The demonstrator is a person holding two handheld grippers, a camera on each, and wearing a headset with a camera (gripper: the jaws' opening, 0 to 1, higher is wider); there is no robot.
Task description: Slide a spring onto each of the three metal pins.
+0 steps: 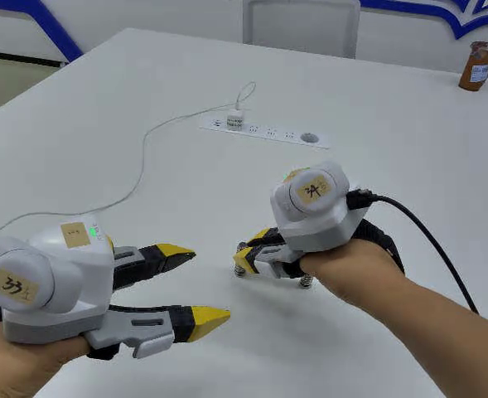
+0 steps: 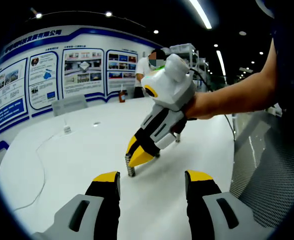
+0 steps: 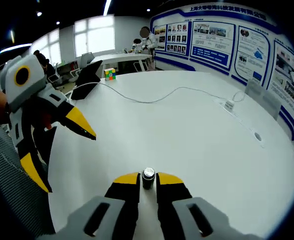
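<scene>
The right gripper (image 3: 147,181) clamps an upright spring (image 3: 148,174) standing on the white table (image 1: 351,108), the left gripper (image 1: 204,283) spread open nearby; holding it vertical with a light grip should help it seat fully

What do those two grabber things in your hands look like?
Each has a white, rounded body with grey and black jaws that end in pointed yellow tips. The left gripper has tan stickers, one with a handwritten number. The right gripper has a tan numbered sticker too, and a black cable runs out of its back.
</scene>
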